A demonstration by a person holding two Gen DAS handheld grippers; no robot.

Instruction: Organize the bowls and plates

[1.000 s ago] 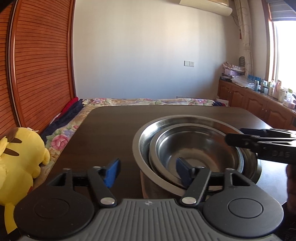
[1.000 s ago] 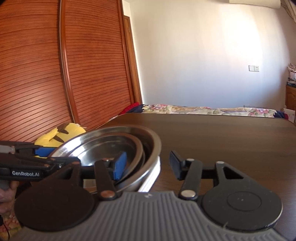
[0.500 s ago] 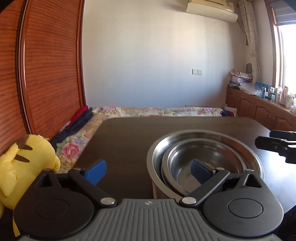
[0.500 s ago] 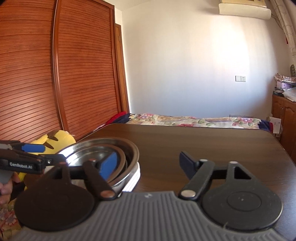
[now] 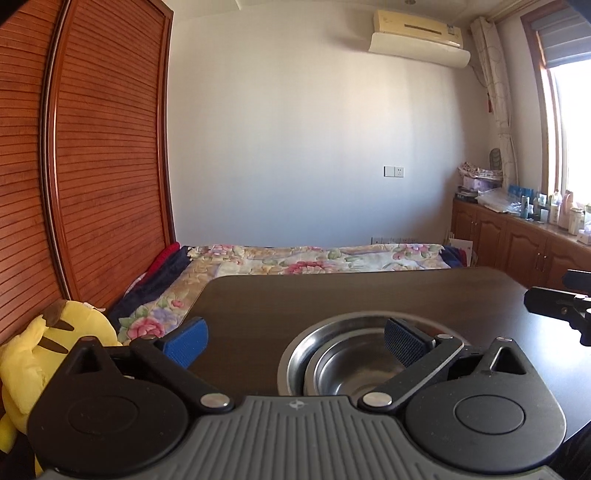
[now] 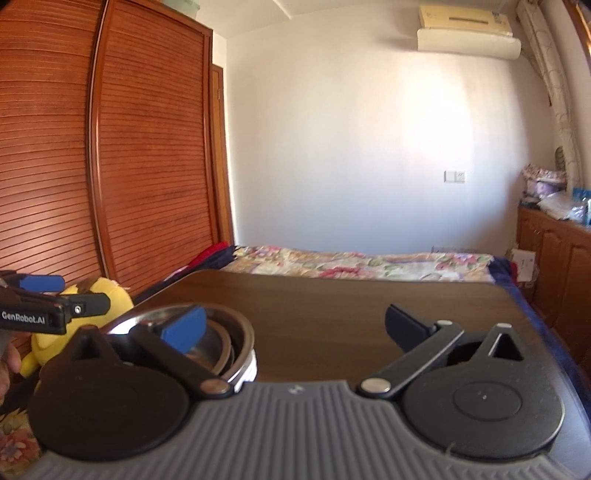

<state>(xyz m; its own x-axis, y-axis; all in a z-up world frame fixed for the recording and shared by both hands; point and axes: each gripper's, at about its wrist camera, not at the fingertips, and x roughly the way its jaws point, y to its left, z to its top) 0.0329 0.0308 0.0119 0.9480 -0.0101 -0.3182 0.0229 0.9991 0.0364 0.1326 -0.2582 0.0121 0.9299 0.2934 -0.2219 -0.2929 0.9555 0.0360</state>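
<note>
Two nested steel bowls (image 5: pixel 351 354) sit on tabletop (image 5: pixel 332 295). Left gripper (image 5: pixel 295 338) released, nothing held. Right gripper (image 6: pixel 291 326) jaws opening, nothing between them.

Both wrist views look level across the dark table (image 5: pixel 332 295) toward the bed (image 5: pixel 314 256) — the left one sits close behind the nested steel bowls (image 5: pixel 343 354), the right one close beside them (image 6: pixel 221 339). Shared — bowls, table, bed, wall air conditioner (image 6: pixel 467 35), yellow plush (image 5: pixel 44 354).
</note>
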